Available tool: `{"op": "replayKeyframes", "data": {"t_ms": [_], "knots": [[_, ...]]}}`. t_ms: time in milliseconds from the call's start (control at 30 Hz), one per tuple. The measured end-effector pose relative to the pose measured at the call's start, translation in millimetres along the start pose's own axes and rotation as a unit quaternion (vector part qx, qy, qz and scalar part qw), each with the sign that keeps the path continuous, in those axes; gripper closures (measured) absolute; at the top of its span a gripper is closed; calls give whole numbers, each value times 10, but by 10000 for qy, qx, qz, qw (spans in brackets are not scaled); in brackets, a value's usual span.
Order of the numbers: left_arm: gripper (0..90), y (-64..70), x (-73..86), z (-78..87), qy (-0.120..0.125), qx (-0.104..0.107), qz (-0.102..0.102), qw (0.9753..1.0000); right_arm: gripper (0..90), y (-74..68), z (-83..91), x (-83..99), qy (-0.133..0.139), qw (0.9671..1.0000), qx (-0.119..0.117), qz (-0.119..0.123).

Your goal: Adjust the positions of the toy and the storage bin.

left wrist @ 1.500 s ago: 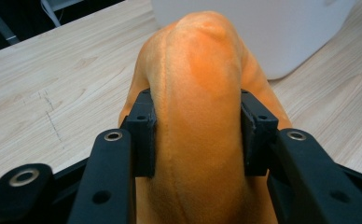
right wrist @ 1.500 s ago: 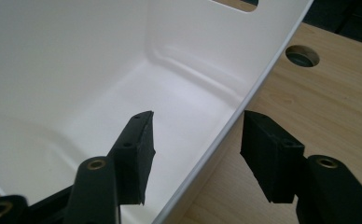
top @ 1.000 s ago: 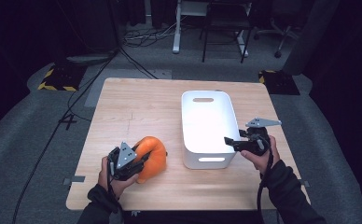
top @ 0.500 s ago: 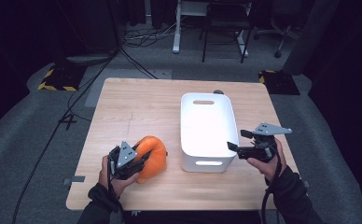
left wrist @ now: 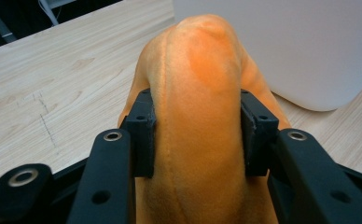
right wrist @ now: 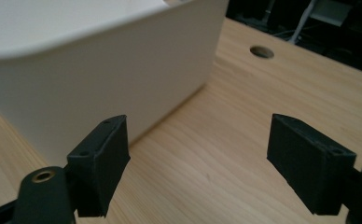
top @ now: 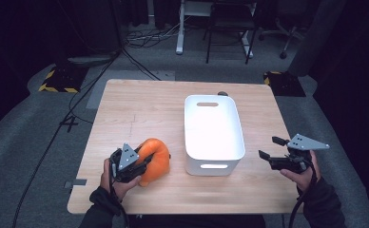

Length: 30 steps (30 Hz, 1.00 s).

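Note:
An orange plush toy (top: 155, 160) lies on the wooden table (top: 140, 109) near its front left, just left of a white plastic bin (top: 212, 133). My left gripper (top: 140, 167) is shut on the toy; in the left gripper view the plush (left wrist: 198, 116) bulges between both pads (left wrist: 144, 133). My right gripper (top: 267, 148) hovers off the bin's right front corner, jaws wide open and holding nothing. The right gripper view has the bin's wall (right wrist: 100, 79) to the left of the open gripper (right wrist: 202, 163), bare wood between the jaws.
The bin looks empty and has a handle slot at each end. A round cable hole (right wrist: 262, 52) is cut into the tabletop near the far edge. Beyond the table are grey floor, trailing cables (top: 92, 90) and chair legs (top: 230, 33).
My right gripper has pulled away from the bin's right front corner, moving right and toward the table's front edge. The left gripper stays clamped on the orange toy in the same spot.

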State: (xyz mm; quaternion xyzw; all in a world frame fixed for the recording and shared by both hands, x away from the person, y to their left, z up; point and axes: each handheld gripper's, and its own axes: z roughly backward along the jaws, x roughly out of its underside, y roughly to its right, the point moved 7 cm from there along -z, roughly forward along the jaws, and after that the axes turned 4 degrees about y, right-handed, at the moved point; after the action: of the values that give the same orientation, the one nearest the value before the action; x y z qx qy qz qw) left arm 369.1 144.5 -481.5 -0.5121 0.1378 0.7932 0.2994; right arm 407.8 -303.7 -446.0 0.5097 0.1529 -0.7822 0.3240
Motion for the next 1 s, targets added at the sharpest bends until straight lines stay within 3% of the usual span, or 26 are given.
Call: {"op": "replayKeyframes", "data": {"t_ms": [133,233,433,500,733,1000], "knots": [[572,-9,3,-1,30,54,-2,10000,212,190,-106,406,-456,9989,98,-42],[568,-17,8,2,33,124,73,9999,212,312,-144,671,-707,9971,127,-237],[565,-22,17,17,-1,83,70,9999,211,449,-117,997,-993,9933,198,-551],[564,-19,16,15,-2,72,73,9999,210,466,-109,1068,-1003,9923,194,-703],[563,-32,20,0,30,108,32,9999,179,483,-98,1148,-1169,9899,354,-714],[563,-25,23,0,80,127,44,9999,158,477,-121,1151,-1107,9901,441,-737]]}}
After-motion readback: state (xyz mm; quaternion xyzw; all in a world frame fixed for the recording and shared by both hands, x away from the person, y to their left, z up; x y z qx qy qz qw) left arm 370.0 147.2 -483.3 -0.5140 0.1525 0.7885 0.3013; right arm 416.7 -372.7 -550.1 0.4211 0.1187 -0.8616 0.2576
